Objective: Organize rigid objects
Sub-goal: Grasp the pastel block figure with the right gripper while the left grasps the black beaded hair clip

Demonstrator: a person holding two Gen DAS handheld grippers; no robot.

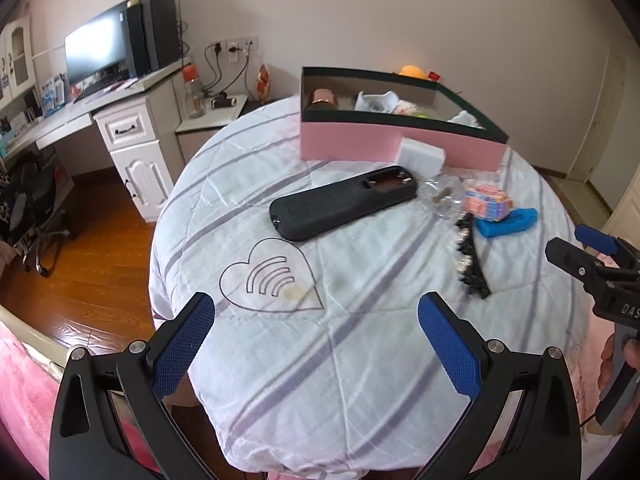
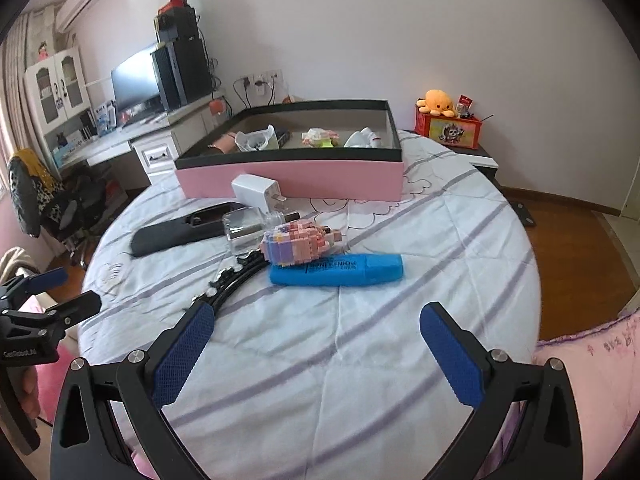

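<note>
**A:** How far along are you? The pink box (image 2: 288, 178) at the far edge of the surface (image 2: 400, 344) already holds a few things: a white piece, a small pastel item, a copper-coloured cylinder.

**B:** So that part looks done. What's left for you?

**A:** Plenty, by my reading. Outside the box you have a white charger (image 2: 256, 191) touching its front wall, a long black remote (image 1: 340, 208), a clear glass bottle (image 2: 244, 228), a pink brick figure (image 2: 300, 242), a blue highlighter (image 2: 336, 270) just beside it, and a black hair comb (image 1: 472, 264). A clear heart-shaped sheet (image 1: 272, 276) lies nearest your left gripper (image 1: 316, 344).

**B:** And your jaws?

**A:** Both pairs stand spread and empty; your right gripper (image 2: 320, 354) hovers over the near edge, short of the highlighter.

**B:** The room?

**A:** The surface is round, under a white quilted cloth with grey stripes. You've a desk with a monitor (image 1: 96, 48) to the left, wood flooring, and an orange plush (image 2: 436, 102) on a red box by the far wall.
</note>
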